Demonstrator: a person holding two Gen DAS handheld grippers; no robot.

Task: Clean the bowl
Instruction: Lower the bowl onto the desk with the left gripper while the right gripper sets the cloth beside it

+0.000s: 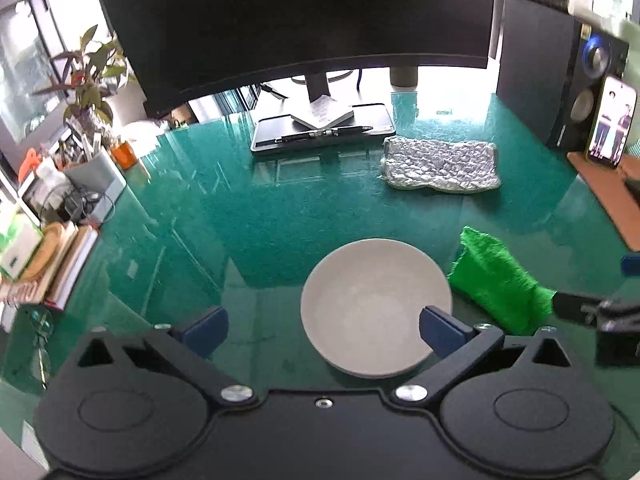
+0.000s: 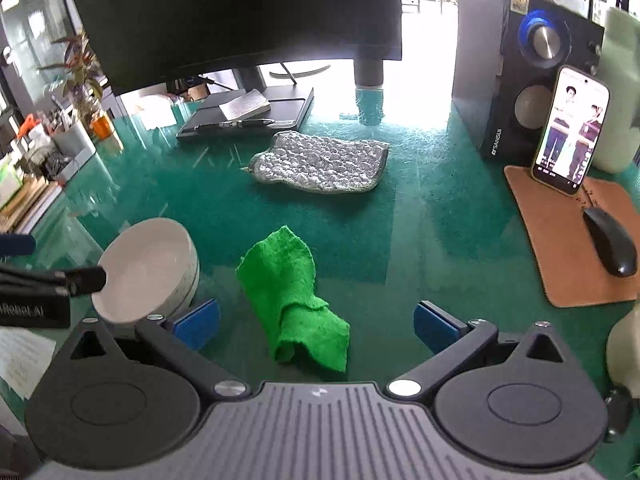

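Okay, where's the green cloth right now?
The green cloth lies crumpled on the green table, just right of the white bowl, below the open right gripper and nearer than the silver pad.

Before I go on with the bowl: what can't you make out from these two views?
- Bowl: left wrist view, near rim hidden by that gripper's finger; the glare washes out any dirt.
- Bowl, right wrist view: left side covered by the left gripper's finger.
- Green cloth: folded, underside hidden.
- Monitor: top cut off in both views.
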